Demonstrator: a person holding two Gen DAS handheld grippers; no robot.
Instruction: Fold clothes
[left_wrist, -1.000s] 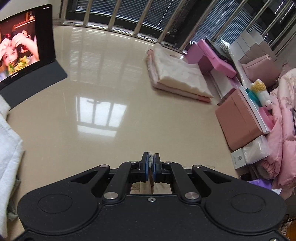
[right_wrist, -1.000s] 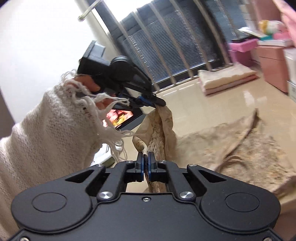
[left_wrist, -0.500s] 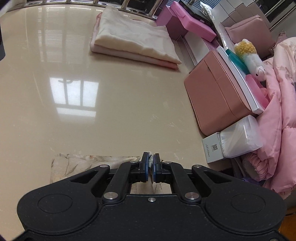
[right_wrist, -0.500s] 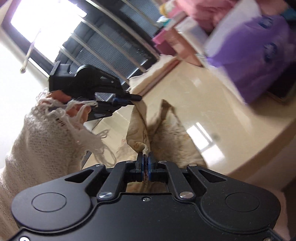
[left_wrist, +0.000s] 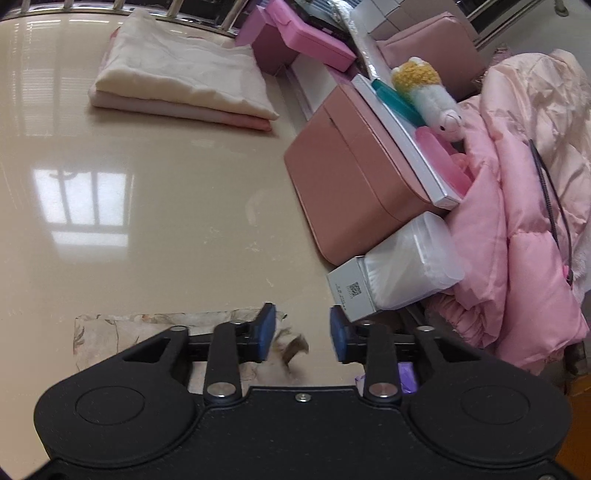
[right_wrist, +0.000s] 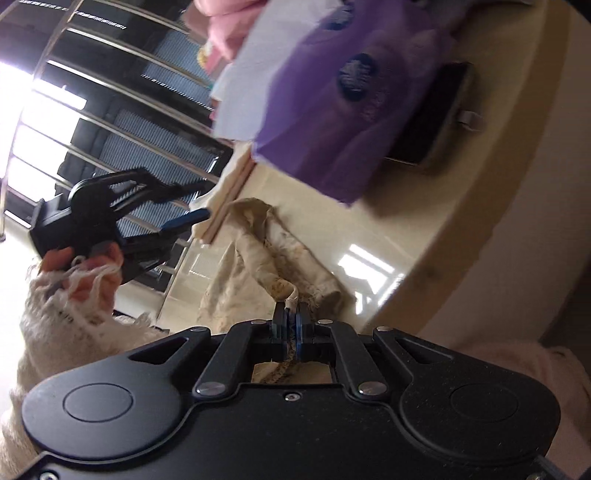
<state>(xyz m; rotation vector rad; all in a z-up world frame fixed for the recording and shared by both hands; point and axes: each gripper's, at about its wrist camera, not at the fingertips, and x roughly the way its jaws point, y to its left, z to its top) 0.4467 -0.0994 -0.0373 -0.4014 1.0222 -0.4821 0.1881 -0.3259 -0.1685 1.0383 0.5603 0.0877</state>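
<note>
Your left claw (left_wrist: 302, 334): blue pads spread wide, nothing between them, held low over the near edge of the table (left_wrist: 155, 206). In your right wrist view it (right_wrist: 173, 218) shows at left, gripped in your left hand (right_wrist: 86, 273), which wears a frayed cream knit sleeve.

Your right claw (right_wrist: 291, 325): pads pressed together on a pale edge of the garment (right_wrist: 258, 258), which rises to the pads as a twisted strand.

Garment: beige, floral-patterned cloth. In your left wrist view a flat patterned part (left_wrist: 147, 325) lies on the table just ahead of and beneath the left finger, with a brownish tuft between the pads. In your right wrist view the rest lies crumpled on the table, trailing away from your right claw.

Folded stack (left_wrist: 181, 81): cream cloth on top of pink, at the far side of the table, well apart from the garment.

Pink box (left_wrist: 354, 177): on the right part of the table, with a white-edged tray of items along its top edge, and a knitted toy (left_wrist: 428, 92) among them.

Clear plastic box (left_wrist: 410, 266): near the pink box's near corner.

Pink padded jacket (left_wrist: 524, 221): heaped at the right of the table.

Purple item (right_wrist: 347, 96): blurred, upper right of your right wrist view; you cannot tell what it is.
</note>
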